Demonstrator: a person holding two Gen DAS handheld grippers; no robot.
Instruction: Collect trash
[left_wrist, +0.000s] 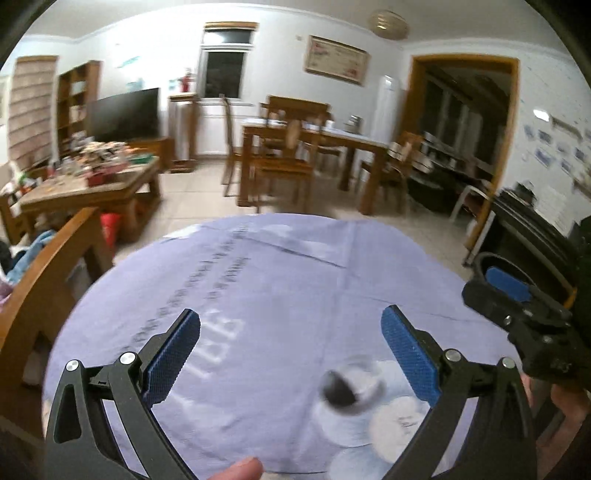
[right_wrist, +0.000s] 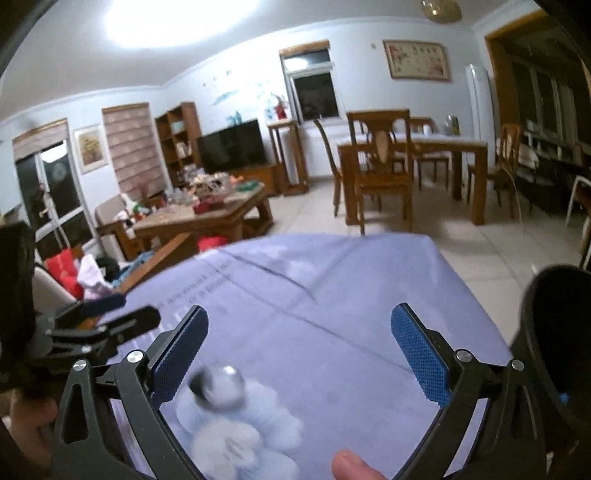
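A small round object (left_wrist: 349, 384), dark and silvery and blurred, lies on the lavender tablecloth (left_wrist: 280, 280) among white patches (left_wrist: 391, 424) that may be crumpled paper or print. My left gripper (left_wrist: 291, 314) is open above the cloth, with the round object low between its fingers, nearer the right one and untouched. My right gripper (right_wrist: 301, 310) is open too, and the same object (right_wrist: 218, 386) sits just inside its left finger. Each gripper shows at the edge of the other's view: the right one (left_wrist: 495, 291) and the left one (right_wrist: 122, 308).
A black bin (right_wrist: 557, 332) stands beside the table's right edge. A wooden chair back (left_wrist: 48, 280) rises at the left. Beyond are a cluttered coffee table (right_wrist: 207, 214), a dining table with chairs (right_wrist: 410, 166) and tiled floor. A person's fingertip (right_wrist: 351, 465) shows at the bottom.
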